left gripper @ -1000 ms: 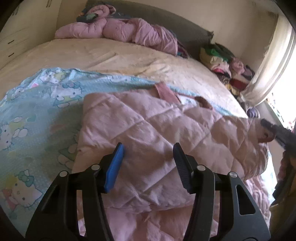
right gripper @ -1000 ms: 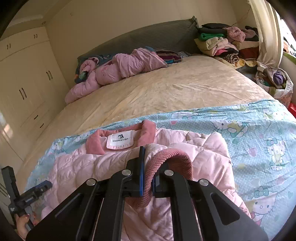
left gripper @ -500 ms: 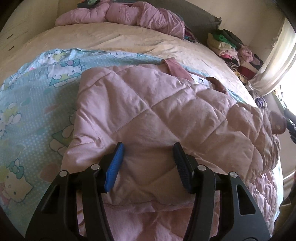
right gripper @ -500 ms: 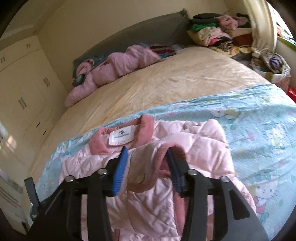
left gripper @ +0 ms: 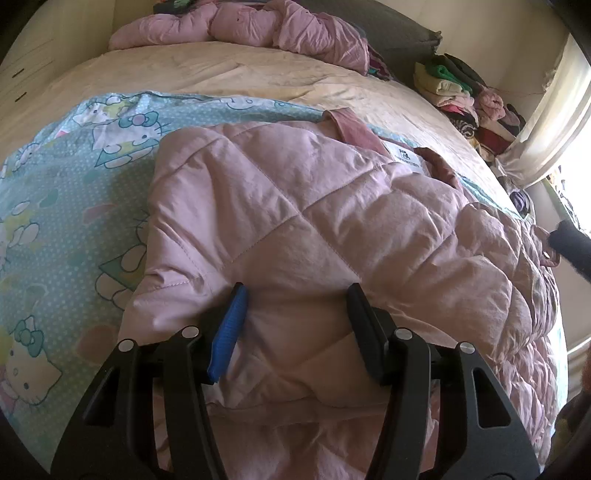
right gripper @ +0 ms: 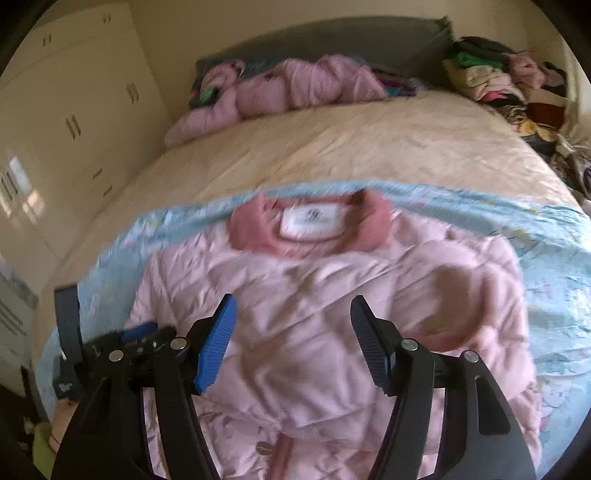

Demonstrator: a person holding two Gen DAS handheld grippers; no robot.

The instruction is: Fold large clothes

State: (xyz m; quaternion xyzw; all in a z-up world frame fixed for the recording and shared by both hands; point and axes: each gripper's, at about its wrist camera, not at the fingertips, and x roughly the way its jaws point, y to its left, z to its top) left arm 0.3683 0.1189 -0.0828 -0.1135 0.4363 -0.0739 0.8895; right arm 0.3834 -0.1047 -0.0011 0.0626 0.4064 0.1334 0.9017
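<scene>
Letting go of the ribbed cuff you pinched a second ago, your right gripper (right gripper: 293, 334) is opening — nothing sits between its blue ridged pads, and the view is motion-blurred. The pink quilted jacket (right gripper: 325, 332) fills the centre and lower frame, spread on the pale-blue cartoon-cat sheet (left gripper: 62, 221), its darker fleecy collar (right gripper: 255, 225) and white label (right gripper: 314, 221) toward the top. Your left gripper (left gripper: 293, 317) has dipped closer to the jacket; its jaws stand about half apart over a puffy diamond-stitched panel, gripping nothing. The cream bedspread (left gripper: 229, 70) lies rumpled beyond — another pink padded garment (left gripper: 258, 26) at the upper edge.
</scene>
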